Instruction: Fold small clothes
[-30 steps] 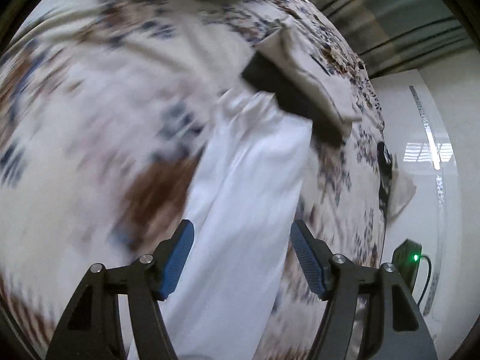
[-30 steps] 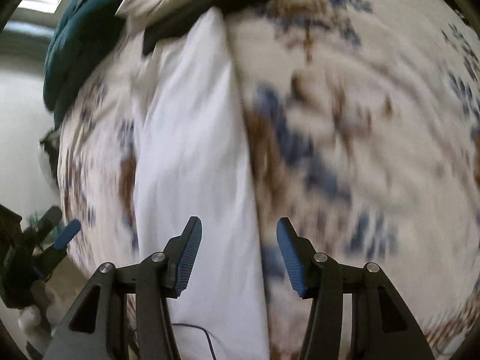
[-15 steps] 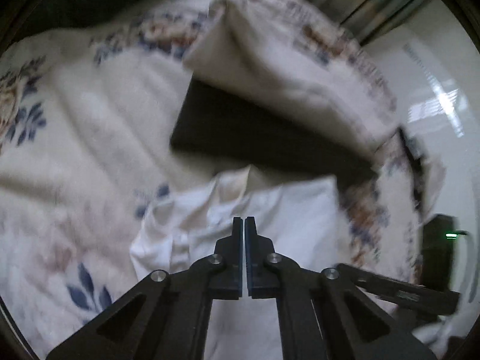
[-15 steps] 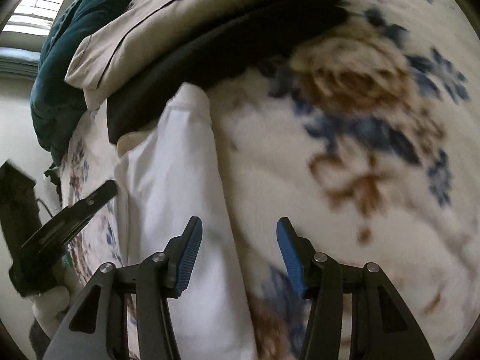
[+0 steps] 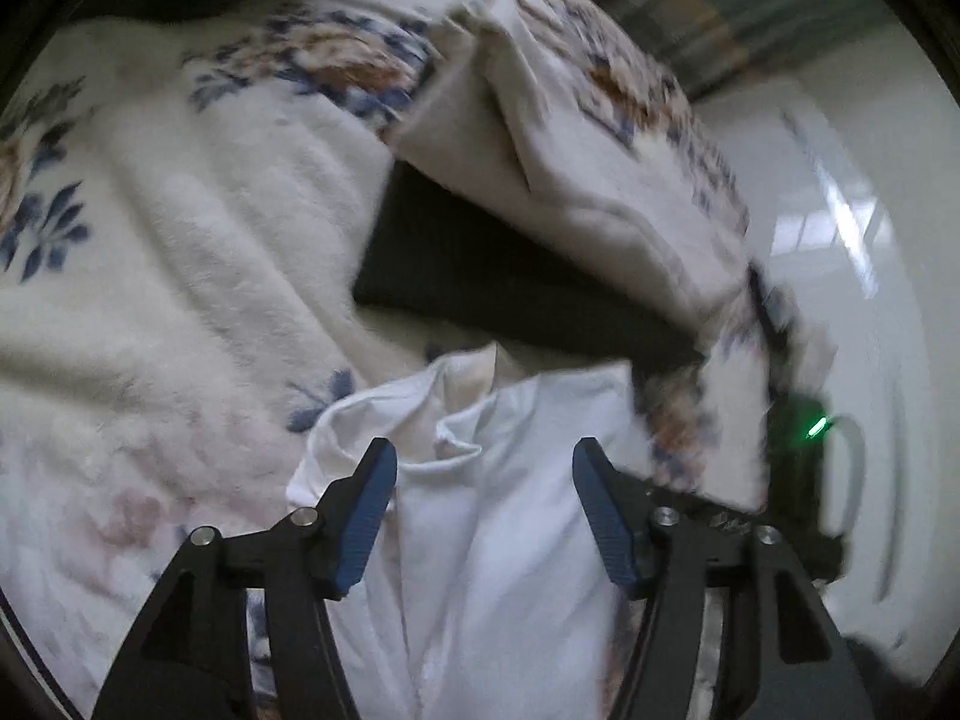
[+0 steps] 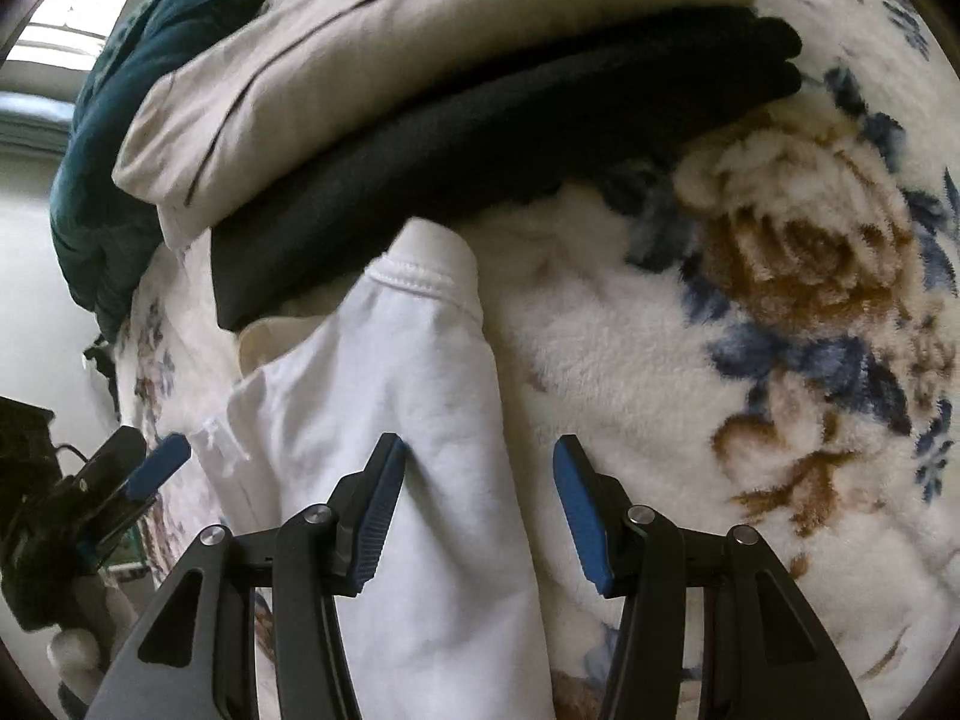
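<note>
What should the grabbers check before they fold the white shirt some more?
1. Left gripper open: ok, fingers spread, holding nothing.
2. Right gripper open: ok, nothing pinched.
3. White cotton shirt lying on the fluffy flowered blanket: ok.
4. Shirt smooth: not ok, collar end bunched and creased.
5. Room ahead: not ok, folded black garment under the folded beige garment touches the shirt's tip.
6. Shirt's near end: cannot tell, out of view.
</note>
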`<move>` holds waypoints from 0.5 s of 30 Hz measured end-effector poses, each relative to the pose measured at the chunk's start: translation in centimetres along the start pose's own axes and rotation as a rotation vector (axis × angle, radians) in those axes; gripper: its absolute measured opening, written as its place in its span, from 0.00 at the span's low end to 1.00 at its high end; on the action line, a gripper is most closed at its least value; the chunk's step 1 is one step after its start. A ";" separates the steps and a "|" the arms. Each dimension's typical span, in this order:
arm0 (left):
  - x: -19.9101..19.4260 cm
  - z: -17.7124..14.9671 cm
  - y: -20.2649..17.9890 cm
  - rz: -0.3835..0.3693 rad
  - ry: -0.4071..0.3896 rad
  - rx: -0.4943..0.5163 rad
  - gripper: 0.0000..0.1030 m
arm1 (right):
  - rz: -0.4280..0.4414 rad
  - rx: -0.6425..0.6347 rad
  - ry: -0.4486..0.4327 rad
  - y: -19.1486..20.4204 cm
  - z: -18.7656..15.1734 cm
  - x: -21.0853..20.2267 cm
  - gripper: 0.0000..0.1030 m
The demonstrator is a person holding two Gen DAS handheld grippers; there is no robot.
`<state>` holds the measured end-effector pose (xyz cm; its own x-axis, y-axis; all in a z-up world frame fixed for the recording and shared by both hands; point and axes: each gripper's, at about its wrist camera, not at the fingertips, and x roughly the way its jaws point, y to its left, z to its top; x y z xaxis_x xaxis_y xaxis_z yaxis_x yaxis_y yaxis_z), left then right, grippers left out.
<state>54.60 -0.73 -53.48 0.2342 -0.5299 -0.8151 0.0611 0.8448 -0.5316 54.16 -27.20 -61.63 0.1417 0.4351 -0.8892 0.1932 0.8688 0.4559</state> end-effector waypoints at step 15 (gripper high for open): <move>1.7 1.0 4.8 0.100 -0.005 -0.032 0.01 | -0.032 -0.038 -0.030 1.5 0.5 1.3 0.10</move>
<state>56.27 2.55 -57.17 0.2428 -0.4423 -0.8634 0.0056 0.8906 -0.4547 55.10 -25.49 -62.08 0.1648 0.4002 -0.9015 0.1612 0.8908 0.4249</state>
